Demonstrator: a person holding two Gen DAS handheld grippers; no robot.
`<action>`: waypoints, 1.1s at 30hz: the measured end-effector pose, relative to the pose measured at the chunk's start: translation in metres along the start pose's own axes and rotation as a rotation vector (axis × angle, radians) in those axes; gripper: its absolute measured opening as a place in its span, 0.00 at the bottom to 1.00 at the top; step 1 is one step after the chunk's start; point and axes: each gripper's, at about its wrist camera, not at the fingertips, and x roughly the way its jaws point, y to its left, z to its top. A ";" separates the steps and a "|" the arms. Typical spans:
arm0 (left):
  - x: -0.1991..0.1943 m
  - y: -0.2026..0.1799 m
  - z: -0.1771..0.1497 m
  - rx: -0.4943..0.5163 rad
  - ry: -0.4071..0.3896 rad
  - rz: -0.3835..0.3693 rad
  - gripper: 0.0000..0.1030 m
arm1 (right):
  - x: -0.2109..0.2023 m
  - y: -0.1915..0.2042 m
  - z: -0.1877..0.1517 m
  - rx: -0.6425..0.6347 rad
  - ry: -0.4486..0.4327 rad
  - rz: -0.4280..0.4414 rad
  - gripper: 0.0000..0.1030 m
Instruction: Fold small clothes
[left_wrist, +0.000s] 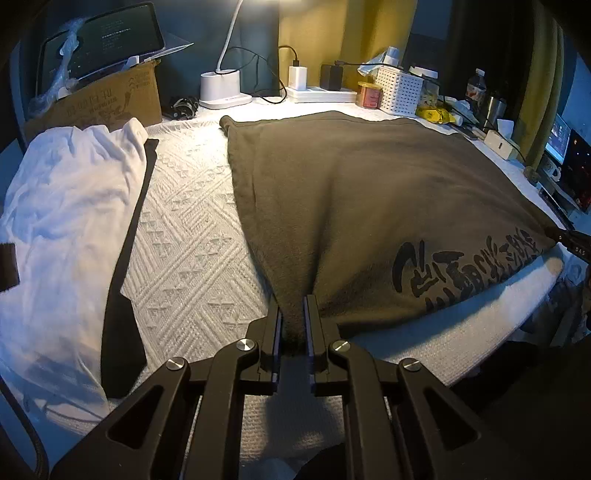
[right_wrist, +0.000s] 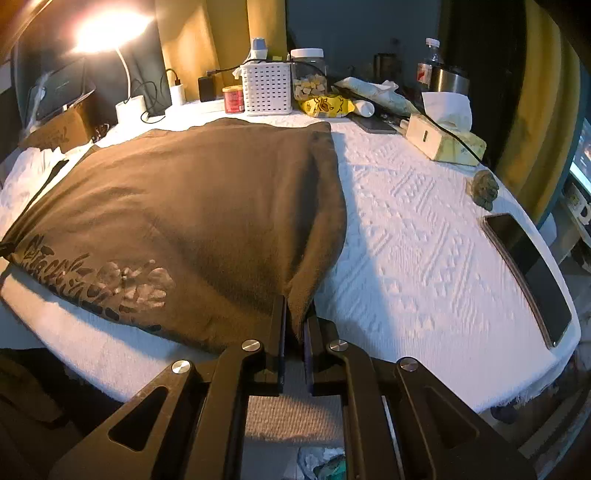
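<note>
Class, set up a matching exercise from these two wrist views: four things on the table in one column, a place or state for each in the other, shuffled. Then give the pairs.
Things:
1. olive-brown printed T-shirt
2. white crumpled garment
3. dark flat smartphone
4. white perforated plastic basket

Places or states:
A. at the table's right edge
B. pinched at its near corners by both tongs
C. at the back, beside a red tin
D. heaped at the far left

Pairs: 1-B, 2-D, 3-A, 4-C
</note>
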 end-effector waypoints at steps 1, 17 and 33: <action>0.001 0.001 -0.002 -0.002 0.002 -0.005 0.08 | 0.000 0.000 -0.001 0.000 0.003 -0.002 0.08; 0.006 0.007 -0.001 -0.048 0.040 -0.063 0.24 | -0.002 -0.003 -0.009 0.023 0.011 0.019 0.08; 0.006 0.023 0.052 -0.095 -0.018 -0.005 0.71 | -0.018 -0.029 0.013 0.074 0.005 0.096 0.51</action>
